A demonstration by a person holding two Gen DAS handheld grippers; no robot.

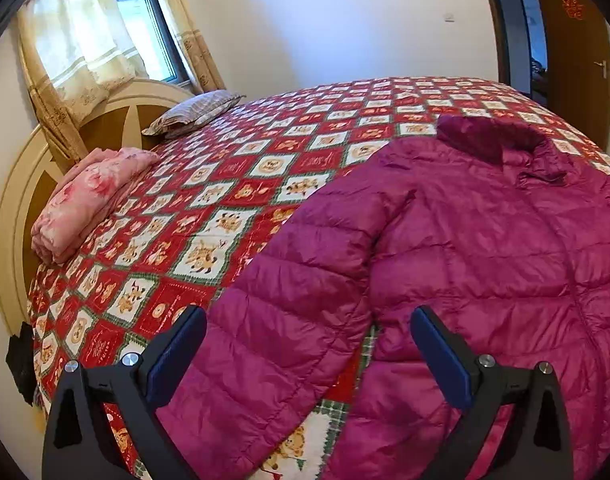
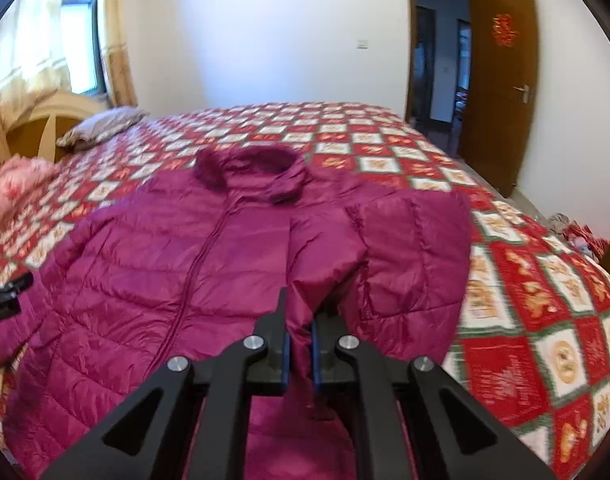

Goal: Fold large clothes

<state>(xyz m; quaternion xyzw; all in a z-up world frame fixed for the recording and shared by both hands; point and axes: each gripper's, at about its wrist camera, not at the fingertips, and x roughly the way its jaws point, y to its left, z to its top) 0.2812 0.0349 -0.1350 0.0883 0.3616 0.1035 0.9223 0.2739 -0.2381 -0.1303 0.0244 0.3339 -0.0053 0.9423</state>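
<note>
A magenta quilted down jacket (image 1: 485,248) lies front up on the bed, collar toward the far side. My left gripper (image 1: 305,344) stands open just above the jacket's left sleeve (image 1: 289,300), which runs between its blue pads without touching them. My right gripper (image 2: 301,340) is shut on the jacket's right sleeve (image 2: 321,276), a fold of magenta fabric pinched between its blue pads and lifted over the jacket's body (image 2: 145,280). The sleeve's upper part (image 2: 417,256) is doubled over near the shoulder. The left gripper's black tip (image 2: 9,292) shows at the left edge of the right wrist view.
The bed (image 1: 233,184) wears a red and white patchwork quilt. A folded pink blanket (image 1: 89,200) and a striped pillow (image 1: 193,112) lie by the headboard at the left. A brown door (image 2: 501,88) stands open at the far right. Loose items (image 2: 577,232) lie on the floor there.
</note>
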